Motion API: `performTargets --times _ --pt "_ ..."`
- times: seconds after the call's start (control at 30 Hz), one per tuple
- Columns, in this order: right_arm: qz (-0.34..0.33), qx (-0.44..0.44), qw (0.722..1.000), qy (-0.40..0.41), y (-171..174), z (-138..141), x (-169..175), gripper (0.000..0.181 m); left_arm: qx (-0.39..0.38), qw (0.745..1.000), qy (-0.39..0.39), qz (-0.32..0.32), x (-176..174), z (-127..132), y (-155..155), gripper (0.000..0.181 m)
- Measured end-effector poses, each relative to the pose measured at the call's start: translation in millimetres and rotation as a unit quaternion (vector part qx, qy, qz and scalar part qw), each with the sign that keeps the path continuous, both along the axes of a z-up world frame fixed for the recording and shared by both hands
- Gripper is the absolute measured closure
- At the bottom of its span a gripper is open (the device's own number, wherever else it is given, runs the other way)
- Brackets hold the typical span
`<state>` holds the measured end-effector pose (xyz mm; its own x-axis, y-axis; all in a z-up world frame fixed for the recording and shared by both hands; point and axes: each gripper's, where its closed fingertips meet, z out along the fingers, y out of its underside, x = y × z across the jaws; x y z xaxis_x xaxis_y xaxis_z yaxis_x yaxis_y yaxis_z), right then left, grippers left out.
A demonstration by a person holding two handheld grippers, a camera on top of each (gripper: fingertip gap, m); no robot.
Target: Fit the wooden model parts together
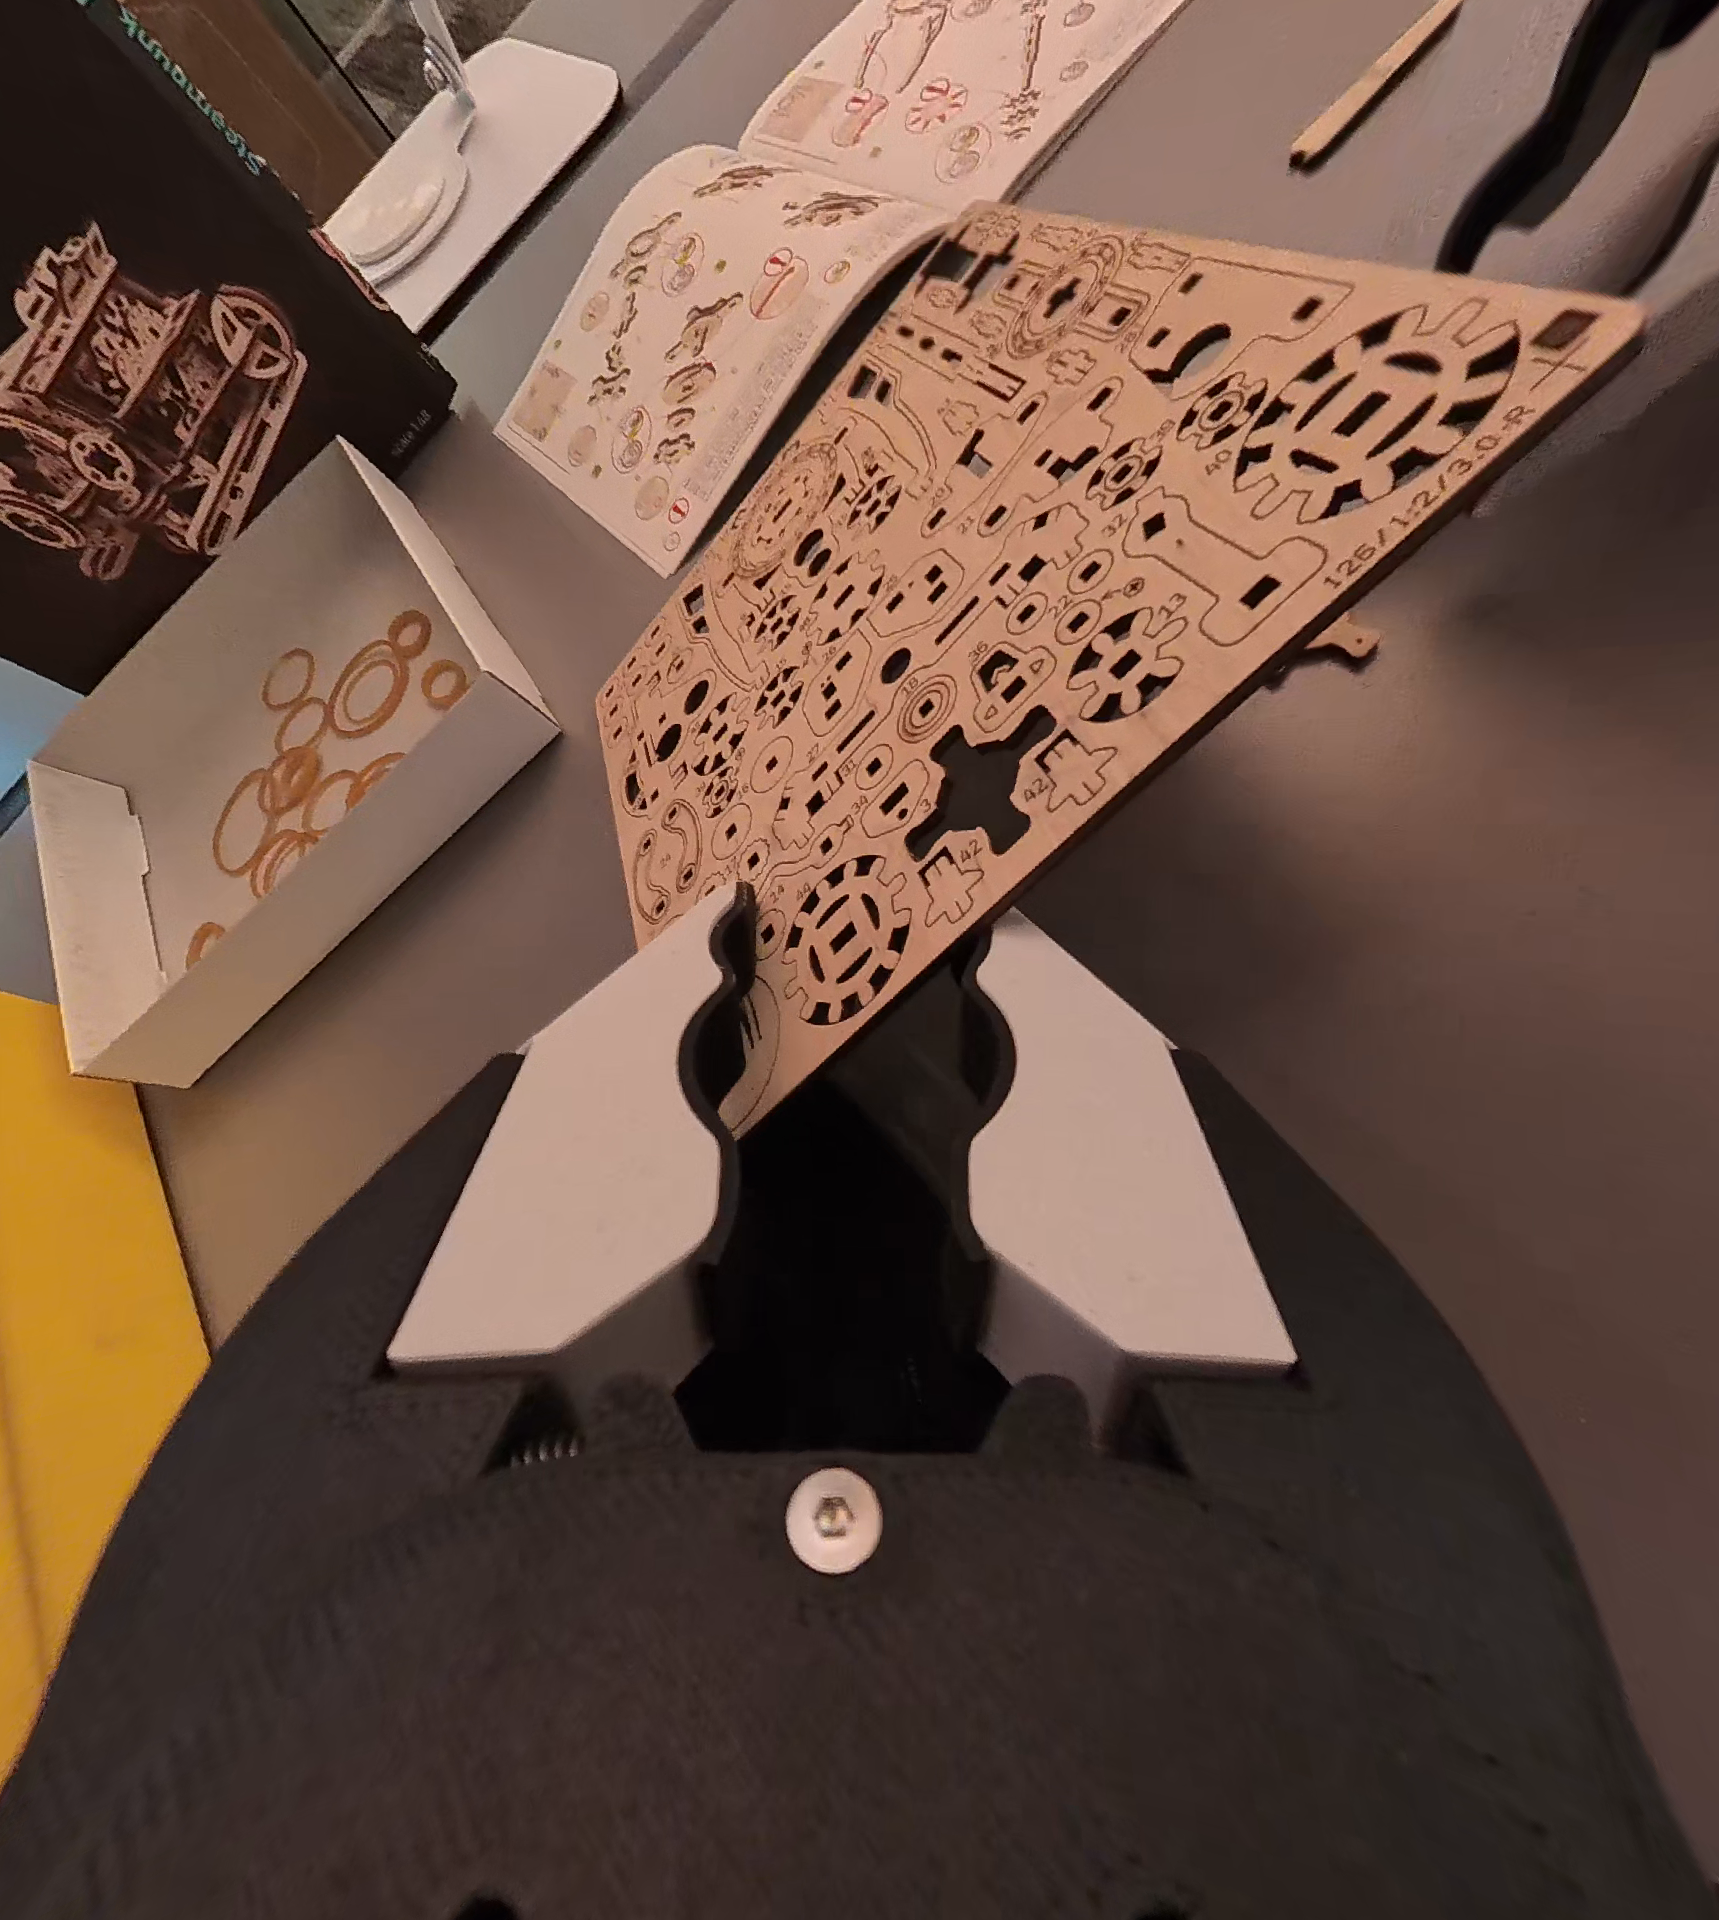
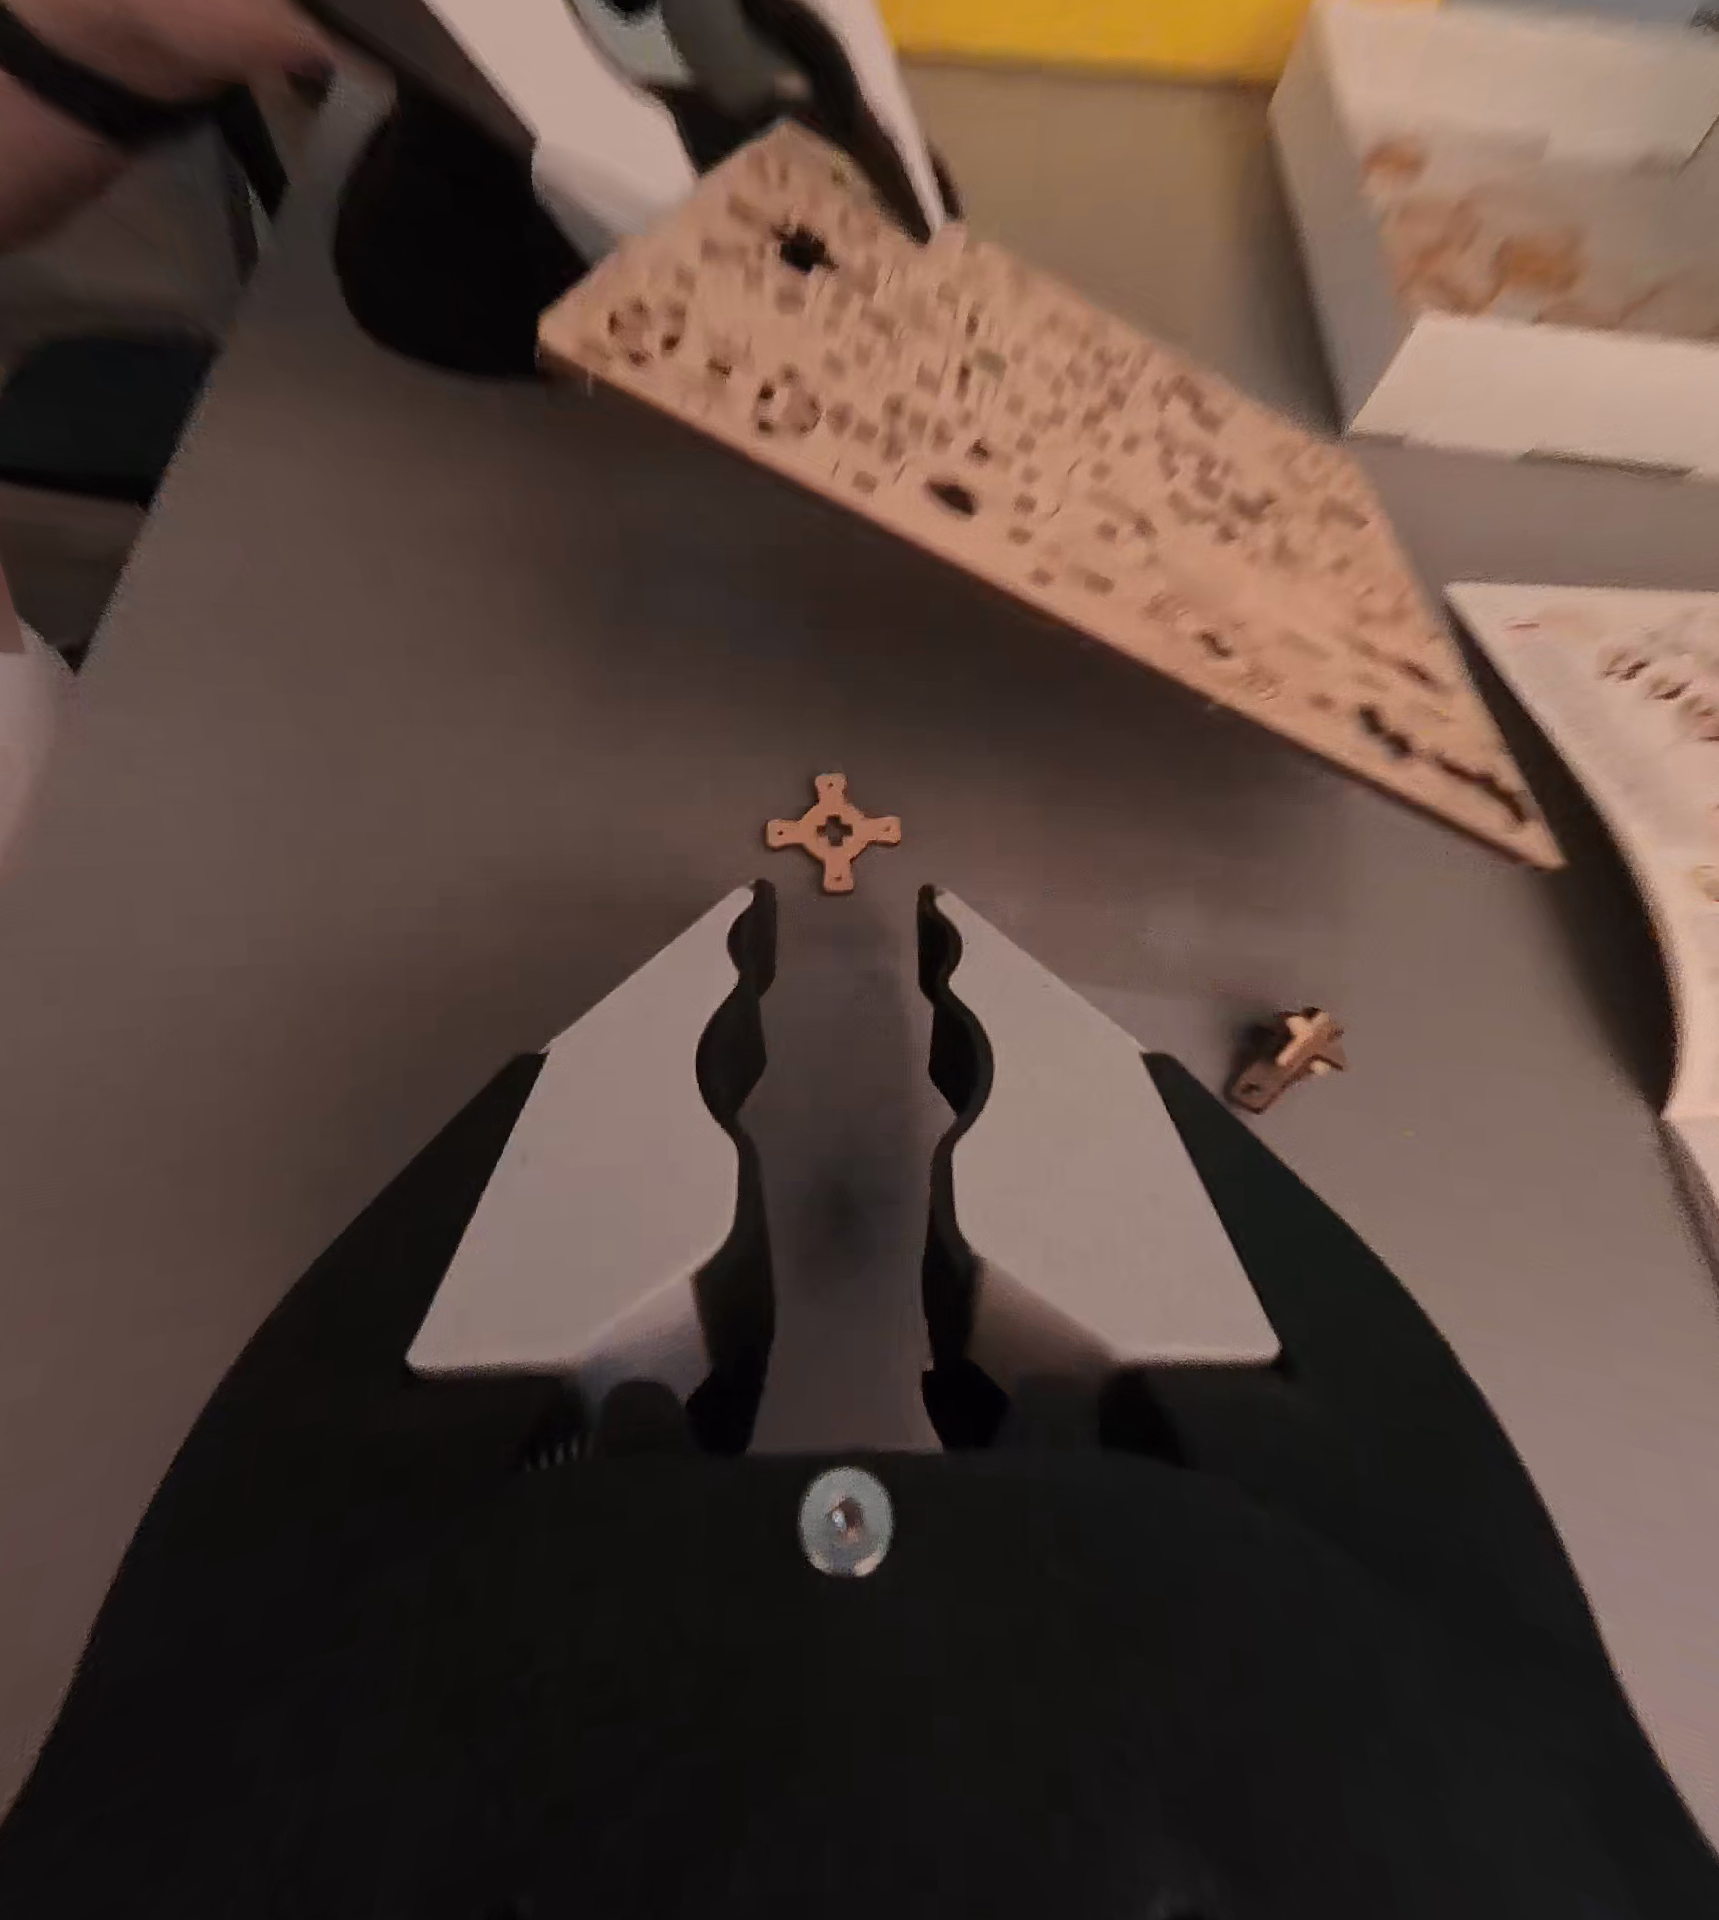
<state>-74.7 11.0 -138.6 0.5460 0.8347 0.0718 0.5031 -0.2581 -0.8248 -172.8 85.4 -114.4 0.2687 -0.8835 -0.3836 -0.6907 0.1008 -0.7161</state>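
Observation:
My left gripper (image 1: 850, 935) is shut on the near corner of a laser-cut plywood parts sheet (image 1: 1094, 582) and holds it tilted above the grey table. The sheet has several empty cut-outs. In the right wrist view the same sheet (image 2: 1042, 488) hangs blurred, gripped by the left gripper (image 2: 813, 145) at the top. My right gripper (image 2: 839, 899) is open and empty, low over the table. A small flat cross-shaped wooden part (image 2: 832, 831) lies just beyond its fingertips. A small assembled wooden piece (image 2: 1286, 1055) lies to the right.
An open instruction booklet (image 1: 751, 343) lies beyond the sheet and shows at the right in the right wrist view (image 2: 1665, 831). A white box (image 1: 294, 769) holds wooden rings. The dark kit box (image 1: 117, 343) stands behind it. A wooden stick (image 1: 1374, 88) lies far back. A yellow surface (image 1: 13, 1299) borders the table. My hands' fingertips stand some 15 cm from each other.

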Motion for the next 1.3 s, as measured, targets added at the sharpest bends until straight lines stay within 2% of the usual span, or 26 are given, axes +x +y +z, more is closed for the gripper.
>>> performTargets --times 0.03,0.17,0.3,0.37,0.53,0.63,0.77,0.93,1.03,1.17,1.3 --pt "0.002 -0.007 1.000 -0.010 0 -6 -3 0.156 -0.001 1.000 0.001 0.001 0 1 0 0.145" --pt "-0.012 -0.017 0.999 -0.044 7 -18 -9 0.159 0.003 1.000 -0.003 0.008 0 7 2 0.145" --pt "0.005 -0.038 0.999 -0.027 3 -18 -17 0.174 0.006 1.000 -0.003 0.009 1 10 2 0.145" --pt "0.006 -0.038 0.999 -0.029 2 -18 -17 0.174 0.005 1.000 0.003 0.010 0 7 1 0.144" --pt "0.026 -0.065 0.996 -0.055 -21 -19 3 0.175 -0.005 0.999 0.051 0.006 -3 -14 -11 0.142" --pt "0.035 -0.044 0.996 -0.074 -34 -19 23 0.176 0.029 0.994 0.101 0.005 -6 -27 -20 0.147" --pt "0.022 -0.041 0.996 -0.070 -35 -19 32 0.176 0.156 0.967 0.200 -0.022 -3 -32 -27 0.153" --pt "0.024 -0.027 0.997 -0.068 -35 -19 33 0.176 0.249 0.913 0.320 -0.044 -4 -35 -29 0.161" --pt "0.029 -0.020 0.997 -0.069 -36 -19 32 0.175 0.260 0.890 0.370 -0.060 -6 -36 -32 0.160" --pt "0.039 -0.013 0.997 -0.072 -38 -19 30 0.175 0.252 0.867 0.421 -0.090 -10 -32 -40 0.145" --pt "0.047 -0.007 0.996 -0.077 -41 -19 29 0.175 0.191 0.867 0.427 -0.172 -4 -36 -66 0.147"
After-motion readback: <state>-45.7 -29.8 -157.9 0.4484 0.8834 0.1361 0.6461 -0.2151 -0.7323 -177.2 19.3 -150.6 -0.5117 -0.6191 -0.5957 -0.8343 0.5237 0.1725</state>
